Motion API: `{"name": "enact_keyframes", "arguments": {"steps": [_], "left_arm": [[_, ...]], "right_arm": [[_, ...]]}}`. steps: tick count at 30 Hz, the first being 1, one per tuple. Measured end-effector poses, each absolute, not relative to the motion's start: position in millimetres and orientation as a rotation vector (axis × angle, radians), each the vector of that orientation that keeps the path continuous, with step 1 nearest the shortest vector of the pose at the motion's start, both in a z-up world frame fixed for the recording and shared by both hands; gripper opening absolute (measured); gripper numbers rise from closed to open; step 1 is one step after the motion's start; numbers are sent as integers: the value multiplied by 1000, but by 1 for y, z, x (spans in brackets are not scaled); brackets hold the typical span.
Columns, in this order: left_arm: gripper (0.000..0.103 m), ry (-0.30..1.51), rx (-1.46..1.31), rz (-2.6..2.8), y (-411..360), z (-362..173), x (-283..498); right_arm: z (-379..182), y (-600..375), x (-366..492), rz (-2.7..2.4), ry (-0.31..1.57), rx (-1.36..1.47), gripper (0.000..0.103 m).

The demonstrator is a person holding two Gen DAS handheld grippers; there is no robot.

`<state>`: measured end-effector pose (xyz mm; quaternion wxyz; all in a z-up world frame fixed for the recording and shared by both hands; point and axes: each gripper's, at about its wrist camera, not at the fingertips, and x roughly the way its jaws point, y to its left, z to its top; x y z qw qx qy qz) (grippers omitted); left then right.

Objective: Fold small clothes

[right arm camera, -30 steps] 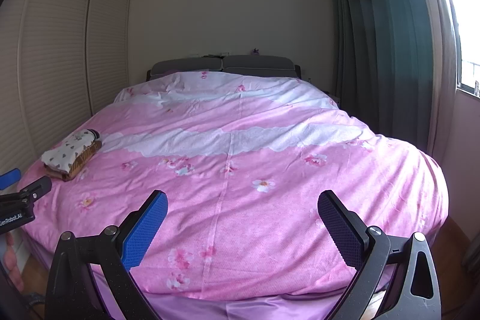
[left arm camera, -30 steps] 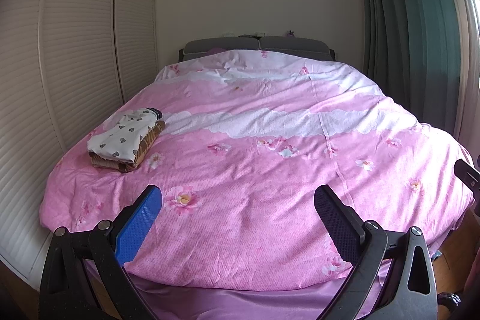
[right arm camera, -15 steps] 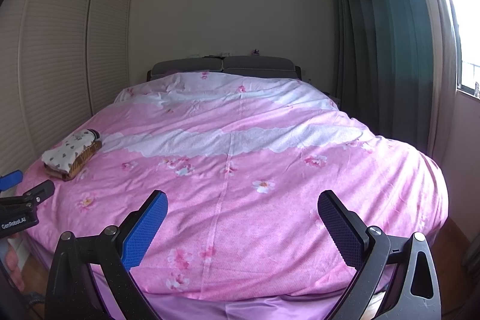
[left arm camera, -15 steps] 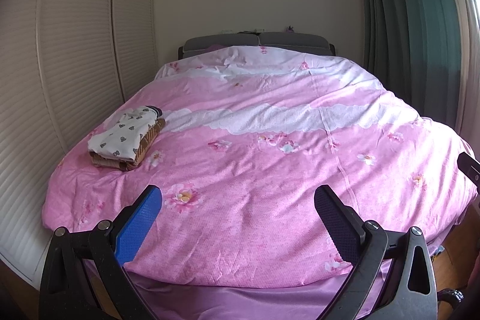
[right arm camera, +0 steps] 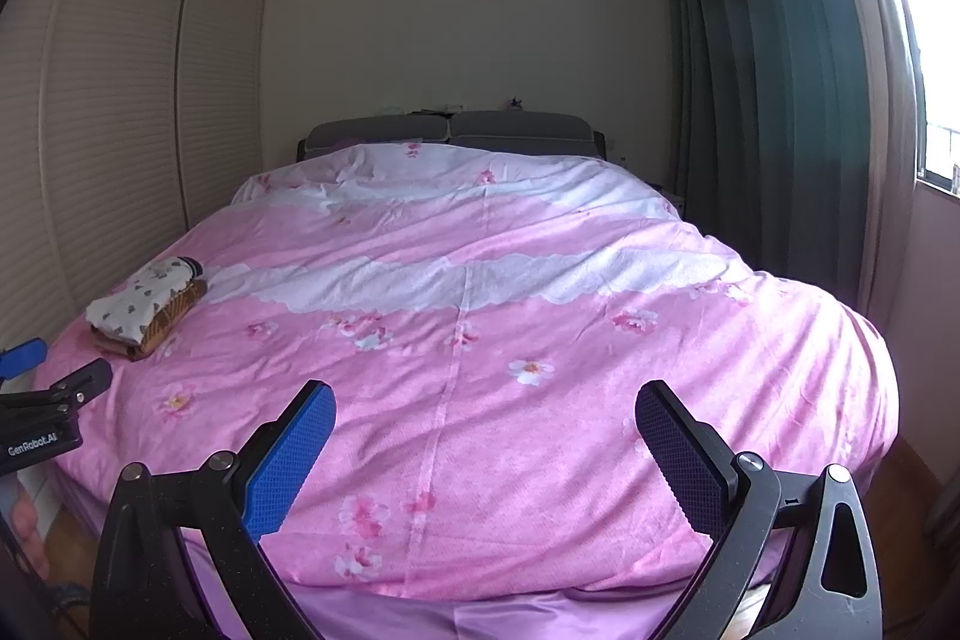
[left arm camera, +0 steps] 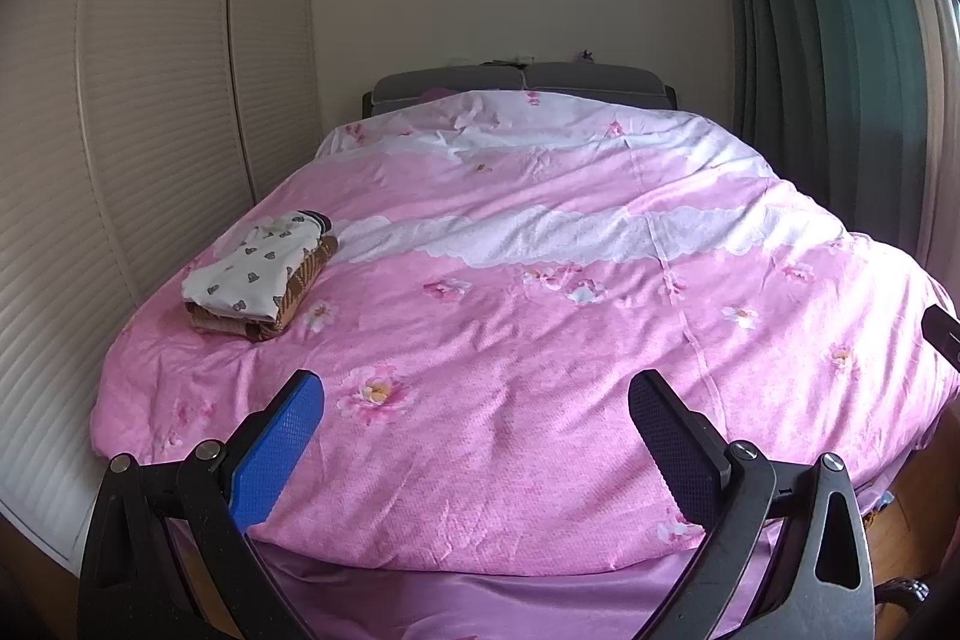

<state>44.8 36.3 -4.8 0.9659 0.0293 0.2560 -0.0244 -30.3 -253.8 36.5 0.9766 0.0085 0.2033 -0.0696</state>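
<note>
A small stack of folded clothes (left arm camera: 261,274), white heart-print on top of a brown striped piece, lies on the left side of the pink floral bed (left arm camera: 540,340). It also shows in the right wrist view (right arm camera: 144,307). My left gripper (left arm camera: 477,436) is open and empty, held at the foot of the bed, well short of the stack. My right gripper (right arm camera: 483,445) is open and empty too, further right at the foot. The left gripper also shows at the left edge of the right wrist view (right arm camera: 42,382).
Louvred wardrobe doors (left arm camera: 156,100) run along the left side of the bed. Dark green curtains (right arm camera: 768,100) and a window (right arm camera: 936,58) are on the right. A grey headboard (left arm camera: 522,85) stands at the far wall. Wood floor (left arm camera: 906,532) shows below the bed's right corner.
The left wrist view has drifted slightly back and up, so the bed sits a little lower in frame. Both grippers stay open and empty.
</note>
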Motion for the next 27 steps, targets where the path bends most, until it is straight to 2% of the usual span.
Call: {"name": "enact_keyframes", "arguments": {"steps": [27], "left_arm": [[103, 482, 91, -25, 33, -2, 43]], "right_arm": [[37, -254, -31, -135, 412, 18, 101]]}}
